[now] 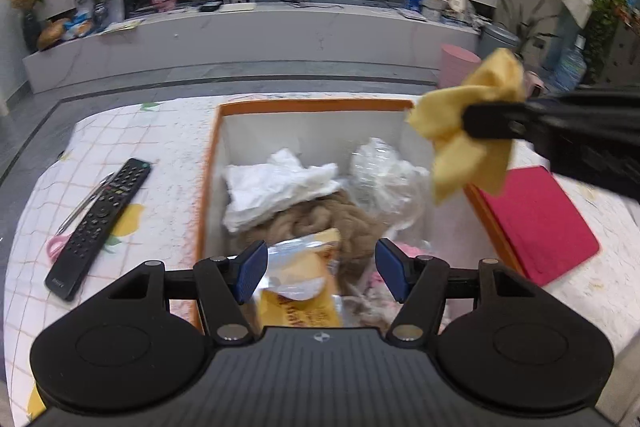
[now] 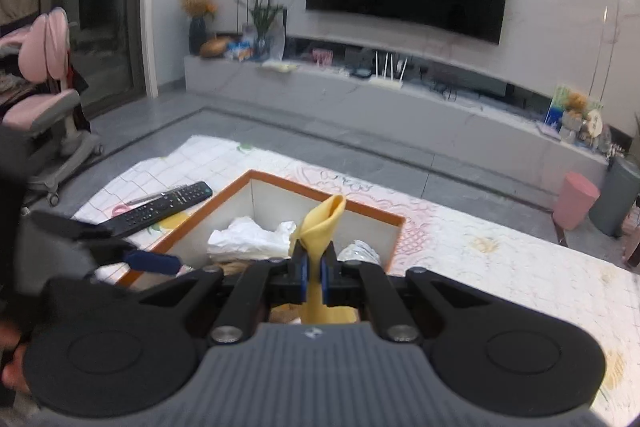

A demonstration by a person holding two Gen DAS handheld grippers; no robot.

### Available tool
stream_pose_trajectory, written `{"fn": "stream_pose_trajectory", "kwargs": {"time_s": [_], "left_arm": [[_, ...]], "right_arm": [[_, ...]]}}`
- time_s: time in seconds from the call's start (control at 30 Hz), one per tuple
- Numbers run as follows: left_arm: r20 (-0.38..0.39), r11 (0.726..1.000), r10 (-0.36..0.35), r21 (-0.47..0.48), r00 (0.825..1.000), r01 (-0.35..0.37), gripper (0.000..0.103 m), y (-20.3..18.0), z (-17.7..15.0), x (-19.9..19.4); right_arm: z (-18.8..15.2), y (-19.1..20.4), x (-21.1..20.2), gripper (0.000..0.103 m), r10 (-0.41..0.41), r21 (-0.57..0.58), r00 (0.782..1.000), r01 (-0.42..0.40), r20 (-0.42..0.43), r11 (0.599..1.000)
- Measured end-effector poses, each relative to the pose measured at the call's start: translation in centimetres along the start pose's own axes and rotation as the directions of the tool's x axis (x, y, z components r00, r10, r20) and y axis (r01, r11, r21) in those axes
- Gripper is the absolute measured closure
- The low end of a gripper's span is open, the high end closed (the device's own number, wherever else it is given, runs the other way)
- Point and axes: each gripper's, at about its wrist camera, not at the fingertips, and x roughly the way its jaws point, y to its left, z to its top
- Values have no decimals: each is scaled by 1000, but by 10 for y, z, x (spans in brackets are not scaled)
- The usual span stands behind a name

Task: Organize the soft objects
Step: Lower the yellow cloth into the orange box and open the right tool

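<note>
An orange-rimmed white box stands on the table. It holds white cloth, brown yarn, clear plastic and a yellow snack bag. My left gripper is open and empty above the box's near end; it also shows at the left of the right wrist view. My right gripper is shut on a yellow cloth and holds it above the box's right side.
A black remote, pink scissors and a pen lie left of the box. A red notebook lies to its right. The table has a checked cloth. A TV unit stands behind, a pink chair far left.
</note>
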Motion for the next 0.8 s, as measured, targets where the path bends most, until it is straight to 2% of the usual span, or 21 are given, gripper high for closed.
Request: {"fn": "stream_pose_trajectory", "kwargs": {"time_s": [0.17, 0.27, 0.33, 0.43, 0.53, 0.63, 0.73, 0.77, 0.8], "left_arm": [[-14, 999, 39, -3, 999, -39, 30, 10, -3, 6], [-18, 999, 37, -13, 999, -37, 30, 12, -4, 5], [-15, 1000, 27, -10, 1000, -27, 30, 12, -4, 5], [-9, 1000, 20, 9, 1000, -20, 30, 7, -4, 4], [-17, 1000, 12, 14, 1000, -12, 30, 5, -5, 6], [-19, 1000, 29, 10, 999, -29, 30, 4, -5, 7], [-18, 1000, 18, 2, 1000, -18, 30, 6, -6, 4], [-18, 1000, 16, -1, 1000, -16, 30, 6, -6, 3], [-17, 1000, 17, -4, 1000, -17, 30, 7, -6, 2]], "right_arm": [[17, -7, 66, 100, 53, 3, 997, -53, -64, 999], [24, -13, 106, 100, 15, 42, 991, -10, -132, 999], [27, -21, 131, 100, 34, 100, 982, -15, -183, 995], [28, -27, 162, 99, 15, 121, 964, 18, -264, 992], [27, -31, 184, 99, 13, 149, 949, 36, -316, 988], [24, -26, 197, 99, 5, 115, 945, 34, -328, 993], [16, -20, 210, 98, -13, 86, 926, 49, -376, 995], [15, -18, 212, 95, -12, 85, 924, 48, -381, 995], [13, -16, 212, 82, -17, 81, 927, 51, -374, 995]]}}
